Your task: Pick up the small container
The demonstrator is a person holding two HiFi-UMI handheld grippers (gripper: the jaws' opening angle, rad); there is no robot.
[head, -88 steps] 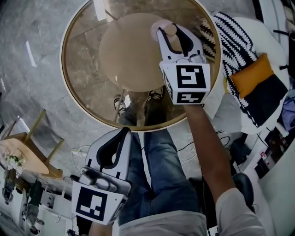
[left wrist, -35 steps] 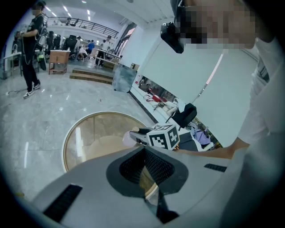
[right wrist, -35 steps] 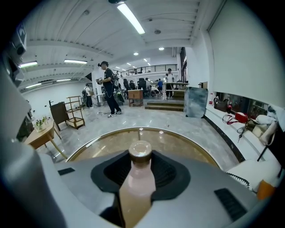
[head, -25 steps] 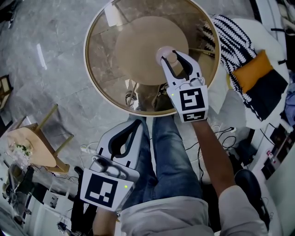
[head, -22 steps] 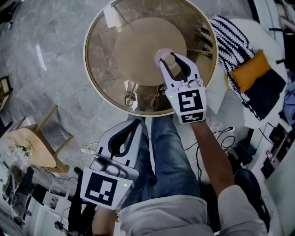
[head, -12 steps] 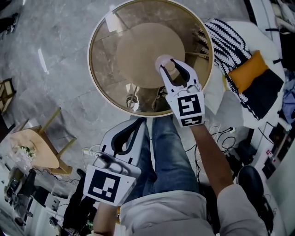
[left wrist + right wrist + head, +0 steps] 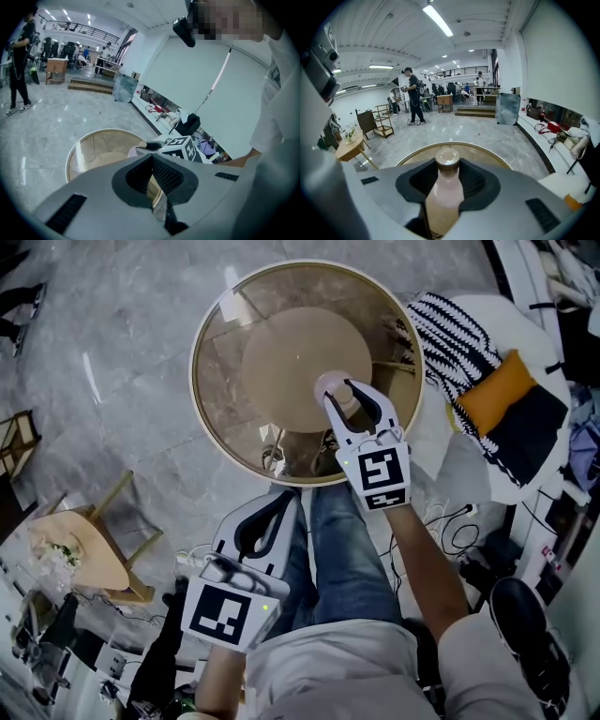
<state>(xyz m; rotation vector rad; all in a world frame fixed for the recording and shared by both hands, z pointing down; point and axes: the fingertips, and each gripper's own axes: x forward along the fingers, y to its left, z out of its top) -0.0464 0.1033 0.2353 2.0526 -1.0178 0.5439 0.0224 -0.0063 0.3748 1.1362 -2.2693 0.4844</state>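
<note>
A small pink container [image 7: 443,197] with a brown cap stands upright, clamped between the fingers of the right gripper [image 7: 341,393]; the right gripper view shows this best. Only the head view places it over the round glass desk [image 7: 217,381]. The left gripper view shows the left gripper [image 7: 152,158] with fingers together, empty.

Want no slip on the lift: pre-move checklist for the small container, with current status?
1. Grip: right tool shut on small container, pads on both sides: ok.
2. Container upright, cap on: ok.
3. Base clear of glass table: cannot tell, base hidden.
4. Left tool shut, empty, short of the table's near edge: ok.
</note>
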